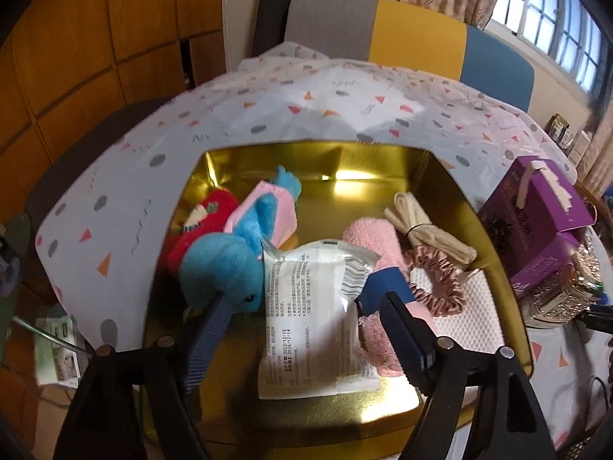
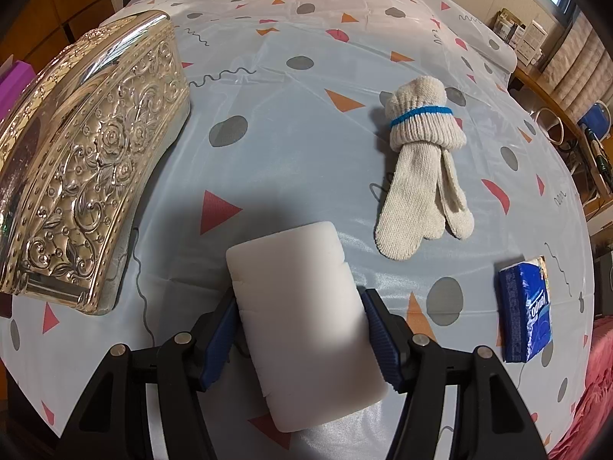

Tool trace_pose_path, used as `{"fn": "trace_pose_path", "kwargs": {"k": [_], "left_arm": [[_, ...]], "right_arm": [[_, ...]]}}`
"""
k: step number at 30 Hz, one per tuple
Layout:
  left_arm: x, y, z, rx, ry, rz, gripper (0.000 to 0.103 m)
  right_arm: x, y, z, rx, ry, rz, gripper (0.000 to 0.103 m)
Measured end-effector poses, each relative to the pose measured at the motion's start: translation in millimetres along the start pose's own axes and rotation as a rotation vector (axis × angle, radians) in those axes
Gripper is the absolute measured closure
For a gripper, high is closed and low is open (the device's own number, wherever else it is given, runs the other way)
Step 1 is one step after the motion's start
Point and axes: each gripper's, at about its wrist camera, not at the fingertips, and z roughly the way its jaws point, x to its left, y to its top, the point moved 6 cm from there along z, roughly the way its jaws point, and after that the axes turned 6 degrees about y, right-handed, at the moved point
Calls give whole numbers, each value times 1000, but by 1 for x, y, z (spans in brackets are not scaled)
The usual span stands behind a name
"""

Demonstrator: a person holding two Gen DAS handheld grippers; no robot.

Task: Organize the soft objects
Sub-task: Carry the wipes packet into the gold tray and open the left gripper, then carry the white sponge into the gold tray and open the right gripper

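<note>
In the left wrist view an open gold tin (image 1: 479, 230) holds a blue plush toy (image 1: 226, 268), a red plush (image 1: 207, 226), a pink towel (image 1: 371, 237), a pink scrunchie (image 1: 436, 283) and a cream ribbon bundle (image 1: 429, 226). A white sealed packet (image 1: 314, 314) lies on the tin's floor between the fingers of my left gripper (image 1: 306, 301), which stands open with its pads clear of the packet. My right gripper (image 2: 299, 299) is shut on a white foam block (image 2: 302, 326) just above the tablecloth. A pair of cream knitted gloves (image 2: 421, 153) and a blue tissue pack (image 2: 526, 306) lie on the table.
An embossed silver lid (image 2: 95, 172) rests on the table left of the right gripper. A purple box (image 1: 536, 222) stands beside the tin's right wall. A grey, yellow and blue chair back (image 1: 413, 34) is behind the table. The patterned tablecloth (image 2: 306, 96) covers the table.
</note>
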Motion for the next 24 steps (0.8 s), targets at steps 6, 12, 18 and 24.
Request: {"fn": "trace_pose_path", "kwargs": {"k": [6,12,18,24], "left_arm": [[-5,6,-26,-55,-28,-10,19],[-14,8,-41,-84,-53,4,17],[-25,5,-46,-81,-83,14,17],[-30,0,-47,-76,-107,29,17]], "right_arm": [[0,0,0,0,1,2,39],[-1,1,0,-2,-1,6,39],[0,1,-1,-2,-4,4,39],[-1,1,-3,1,4,50,41]]}}
